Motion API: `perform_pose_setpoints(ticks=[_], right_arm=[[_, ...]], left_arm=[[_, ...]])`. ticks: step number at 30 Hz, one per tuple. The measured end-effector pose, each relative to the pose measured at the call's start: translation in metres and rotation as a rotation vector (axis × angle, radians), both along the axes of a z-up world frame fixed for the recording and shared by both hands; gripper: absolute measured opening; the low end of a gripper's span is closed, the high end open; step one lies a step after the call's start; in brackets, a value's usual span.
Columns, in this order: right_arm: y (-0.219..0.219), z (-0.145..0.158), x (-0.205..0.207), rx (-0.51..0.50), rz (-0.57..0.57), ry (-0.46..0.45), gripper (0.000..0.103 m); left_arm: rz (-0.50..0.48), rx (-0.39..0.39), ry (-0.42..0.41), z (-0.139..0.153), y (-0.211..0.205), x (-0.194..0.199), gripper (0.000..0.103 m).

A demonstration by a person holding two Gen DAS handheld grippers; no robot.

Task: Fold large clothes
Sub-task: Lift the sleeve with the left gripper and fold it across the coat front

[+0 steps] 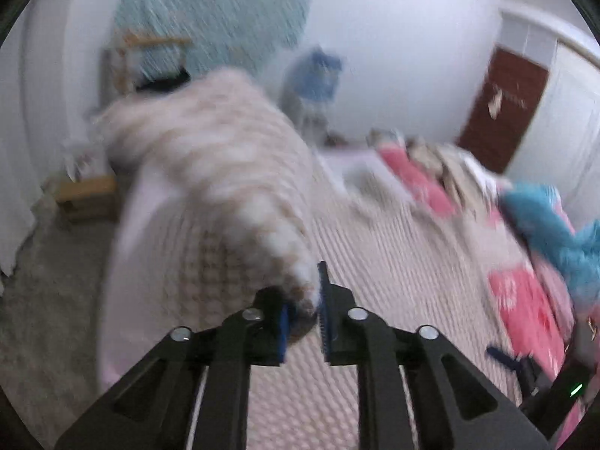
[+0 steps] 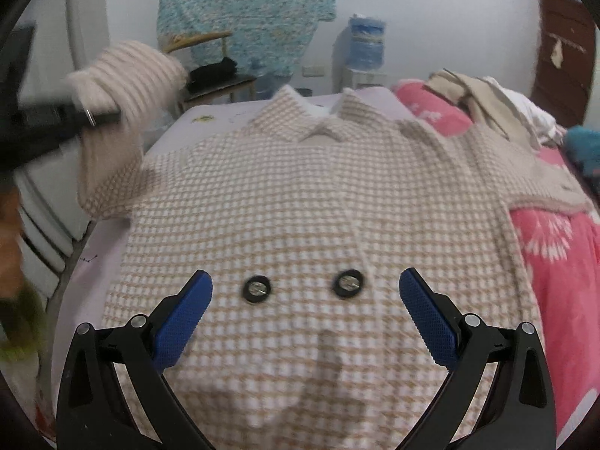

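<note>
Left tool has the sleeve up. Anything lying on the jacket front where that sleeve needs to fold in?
Nothing visible. The checked jacket front is bare except its own two black buttons. The right tool hovers open above the lower front, over those buttons, so it may need to clear. The left tool holds the sleeve raised at the jacket's left.

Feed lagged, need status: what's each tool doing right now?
Left tool: closed on the sweater sleeve, lifted.
Right tool: open, empty, over the sweater near two black buttons.

1 checked coat (image 2: 300,195), 2 black buttons (image 2: 256,289) – 2 grippers – left gripper (image 1: 303,318), right gripper (image 2: 305,300), 1 water jug (image 2: 366,43)
</note>
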State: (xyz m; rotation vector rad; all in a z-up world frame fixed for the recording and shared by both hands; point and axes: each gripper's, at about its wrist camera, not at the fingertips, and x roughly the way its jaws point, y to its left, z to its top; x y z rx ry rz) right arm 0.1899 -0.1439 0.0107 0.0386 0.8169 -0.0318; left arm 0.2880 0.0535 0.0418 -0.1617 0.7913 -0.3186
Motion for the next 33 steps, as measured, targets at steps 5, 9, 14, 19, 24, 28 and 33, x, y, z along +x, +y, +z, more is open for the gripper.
perform_pose_setpoints(ticks=[5,9,14,19,24,28,33], right_arm=[[-0.026,-0.013,-0.007,0.032,-0.026,0.044,0.096],[-0.036,-0.023,-0.008,0.053,-0.03,0.081,0.096],[-0.041,-0.034,-0.005,0.069,-0.032,0.116,0.096],[-0.046,-0.046,-0.002,0.055,-0.039,0.157,0.096],[-0.048,-0.056,0.0,0.047,-0.039,0.184,0.096],[-0.049,-0.06,0.002,0.051,-0.042,0.19,0.096],[-0.05,-0.067,0.005,0.054,-0.043,0.209,0.096]], left_arm=[[-0.035,0.073,0.092,-0.057,-0.027,-0.015,0.07],[-0.05,0.082,0.082,-0.06,-0.033,-0.03,0.086],[-0.041,0.095,0.121,-0.07,-0.033,-0.044,0.097],[-0.015,0.149,0.199,-0.097,-0.036,-0.051,0.097],[-0.01,0.186,0.209,-0.11,-0.036,-0.055,0.097],[-0.018,0.207,0.203,-0.111,-0.037,-0.055,0.097],[-0.025,0.244,0.17,-0.114,-0.044,-0.058,0.098]])
